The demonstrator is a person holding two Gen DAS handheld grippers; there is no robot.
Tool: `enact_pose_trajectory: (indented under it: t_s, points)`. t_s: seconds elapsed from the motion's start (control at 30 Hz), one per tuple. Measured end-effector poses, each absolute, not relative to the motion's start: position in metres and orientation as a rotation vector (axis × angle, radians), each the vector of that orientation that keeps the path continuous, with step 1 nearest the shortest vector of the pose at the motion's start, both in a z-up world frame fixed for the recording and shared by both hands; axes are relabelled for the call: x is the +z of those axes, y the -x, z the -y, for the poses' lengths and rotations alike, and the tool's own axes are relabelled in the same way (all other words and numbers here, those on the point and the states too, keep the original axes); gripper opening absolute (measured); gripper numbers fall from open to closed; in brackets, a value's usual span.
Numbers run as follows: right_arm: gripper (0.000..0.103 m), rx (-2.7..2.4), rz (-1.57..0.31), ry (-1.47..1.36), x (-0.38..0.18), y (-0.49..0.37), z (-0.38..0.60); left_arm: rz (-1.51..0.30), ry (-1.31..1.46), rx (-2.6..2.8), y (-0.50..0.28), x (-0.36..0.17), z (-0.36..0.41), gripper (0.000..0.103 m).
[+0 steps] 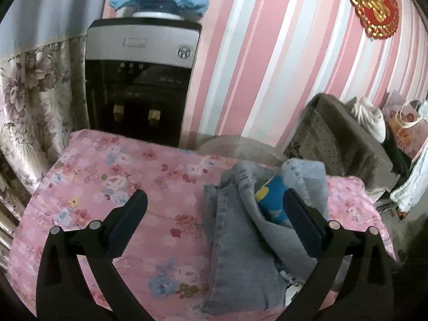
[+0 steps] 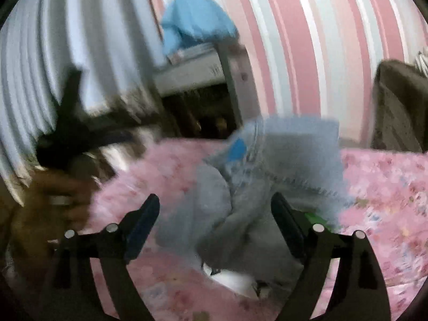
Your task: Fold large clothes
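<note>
A grey-blue denim garment (image 1: 240, 240) lies bunched on the pink floral cloth (image 1: 120, 165), with a blue and yellow patch (image 1: 272, 198) showing in its folds. My left gripper (image 1: 214, 214) is open and empty above the cloth, its right finger (image 1: 302, 224) over the garment. In the blurred right wrist view the garment (image 2: 262, 160) lies ahead. My right gripper (image 2: 215, 214) is open and empty just in front of it. The left gripper (image 2: 72, 133) and the hand holding it show at the left.
A black and silver water dispenser (image 1: 139, 80) stands behind the pink cloth against the striped wall. Floral curtains (image 1: 29, 101) hang at the left. A grey-brown sofa arm (image 1: 345, 139) with bags on it is at the right.
</note>
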State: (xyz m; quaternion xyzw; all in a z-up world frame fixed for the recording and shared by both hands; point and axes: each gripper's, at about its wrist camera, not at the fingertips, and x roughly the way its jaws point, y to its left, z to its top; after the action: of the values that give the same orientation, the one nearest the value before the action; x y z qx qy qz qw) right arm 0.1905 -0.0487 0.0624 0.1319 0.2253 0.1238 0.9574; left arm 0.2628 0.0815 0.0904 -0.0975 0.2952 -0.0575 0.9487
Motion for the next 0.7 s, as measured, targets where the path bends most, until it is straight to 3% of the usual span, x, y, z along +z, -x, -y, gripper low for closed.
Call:
enact_pose_trajectory:
  t_s: [0.13, 0.37, 0.67, 0.7]
  points:
    - [0.092, 0.040, -0.402, -0.227, 0.072, -0.162, 0.104, -0.590, 0.161, -0.143, -0.255, 0.094, -0.052, 0.100]
    - [0.092, -0.170, -0.445, -0.307, 0.035, -0.143, 0.193, -0.559, -0.068, -0.173, -0.227, 0.069, 0.042, 0.100]
    - [0.092, -0.159, -0.529, -0.286, 0.011, -0.168, 0.181, -0.614, -0.149, -0.209, -0.224, 0.007, 0.092, 0.100]
    - [0.092, -0.148, -0.537, -0.280, 0.010, -0.169, 0.178, -0.615, -0.140, -0.216, -0.227, 0.000, 0.090, 0.093]
